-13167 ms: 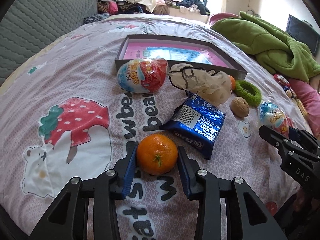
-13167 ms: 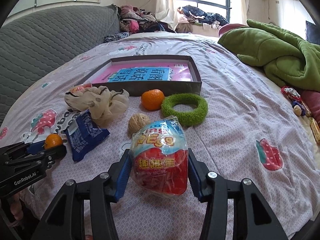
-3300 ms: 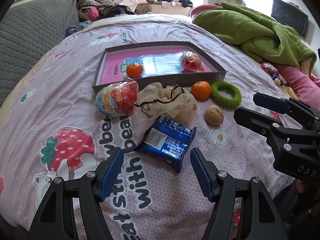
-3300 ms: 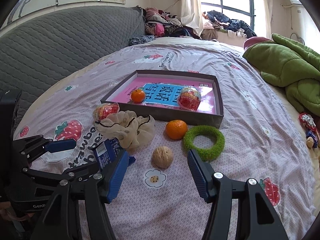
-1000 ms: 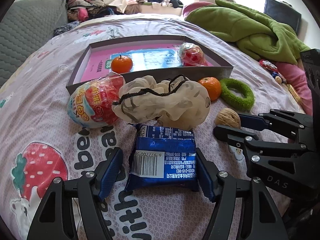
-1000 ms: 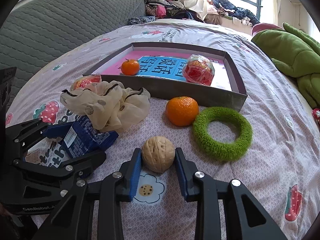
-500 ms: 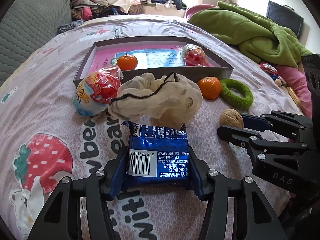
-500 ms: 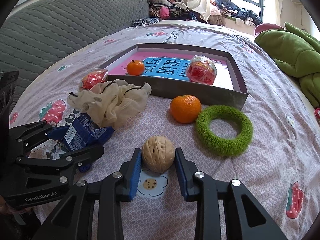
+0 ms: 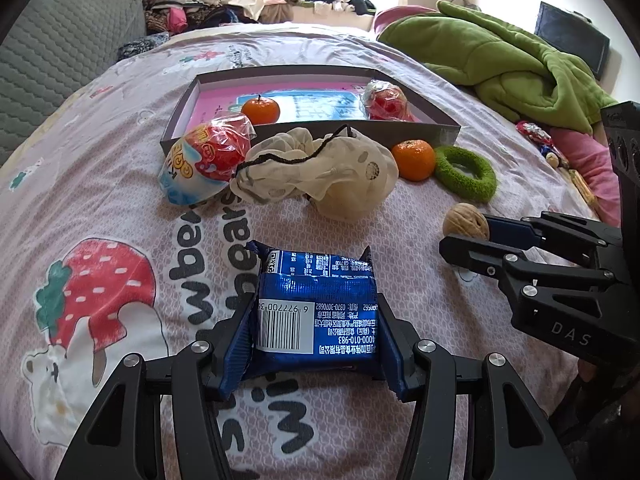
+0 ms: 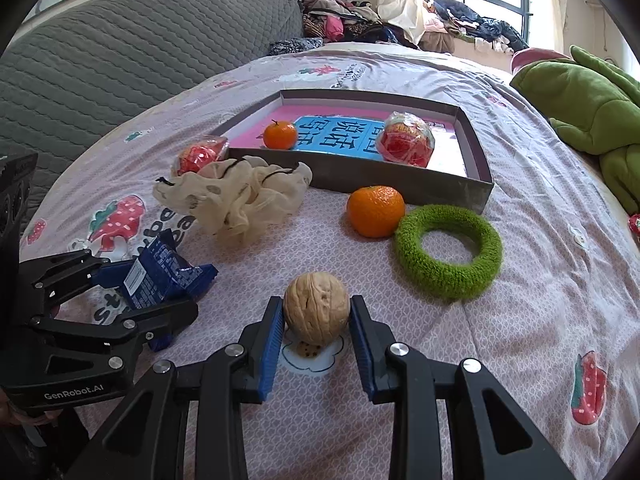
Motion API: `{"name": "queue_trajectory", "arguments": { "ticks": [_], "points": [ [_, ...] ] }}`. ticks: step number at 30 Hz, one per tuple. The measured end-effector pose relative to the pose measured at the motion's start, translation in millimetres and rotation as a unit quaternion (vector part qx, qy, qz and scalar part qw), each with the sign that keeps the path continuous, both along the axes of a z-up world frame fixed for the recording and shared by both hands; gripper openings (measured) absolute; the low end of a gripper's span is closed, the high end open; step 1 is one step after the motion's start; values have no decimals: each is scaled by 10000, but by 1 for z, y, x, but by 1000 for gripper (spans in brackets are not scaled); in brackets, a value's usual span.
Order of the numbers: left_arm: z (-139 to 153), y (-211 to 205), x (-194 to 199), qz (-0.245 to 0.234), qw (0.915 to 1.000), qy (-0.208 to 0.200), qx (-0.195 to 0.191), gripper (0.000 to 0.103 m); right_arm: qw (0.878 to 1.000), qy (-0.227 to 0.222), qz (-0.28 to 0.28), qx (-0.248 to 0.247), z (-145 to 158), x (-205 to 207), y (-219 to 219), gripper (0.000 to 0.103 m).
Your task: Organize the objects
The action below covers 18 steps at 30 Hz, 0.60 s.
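My left gripper (image 9: 314,338) is shut on a blue snack packet (image 9: 316,304) and holds it just above the bedspread; it also shows in the right wrist view (image 10: 160,272). My right gripper (image 10: 316,330) is shut on a walnut (image 10: 316,312), which also shows in the left wrist view (image 9: 464,222). A grey box (image 10: 400,184) with a pink floor holds a small orange (image 10: 280,135) and a red wrapped egg toy (image 10: 408,144). In front of it lie a second orange (image 10: 375,211), a green fuzzy ring (image 10: 448,246), a cream scrunchie (image 10: 240,196) and another wrapped egg toy (image 9: 204,158).
All of it lies on a bed with a pink strawberry-bear spread (image 9: 100,208). A green blanket (image 9: 500,60) is heaped at the right, a grey quilted headboard (image 10: 120,64) at the left. Small toys (image 9: 552,152) lie by the right edge.
My left gripper has drawn back and up with the blue packet, away from the scrunchie. My right gripper stays shut on the walnut and has lifted it slightly.
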<state>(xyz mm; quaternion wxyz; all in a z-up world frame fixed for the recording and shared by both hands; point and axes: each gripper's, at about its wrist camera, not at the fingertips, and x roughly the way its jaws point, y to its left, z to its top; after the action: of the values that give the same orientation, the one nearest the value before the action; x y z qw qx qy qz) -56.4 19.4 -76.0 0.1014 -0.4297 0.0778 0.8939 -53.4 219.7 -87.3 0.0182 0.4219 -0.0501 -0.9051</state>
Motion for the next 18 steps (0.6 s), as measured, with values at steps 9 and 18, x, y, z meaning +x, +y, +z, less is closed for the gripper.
{"name": "queue_trajectory", "arguments": {
  "ticks": [9,18],
  "points": [
    [16,3,14,37,9998,215,-23,57,9998,214,62,-2,16,9,-5,33],
    [33,6,23,154,9987,479,-39,57,9992,374,102,49,27,15,-9,33]
  ]
}}
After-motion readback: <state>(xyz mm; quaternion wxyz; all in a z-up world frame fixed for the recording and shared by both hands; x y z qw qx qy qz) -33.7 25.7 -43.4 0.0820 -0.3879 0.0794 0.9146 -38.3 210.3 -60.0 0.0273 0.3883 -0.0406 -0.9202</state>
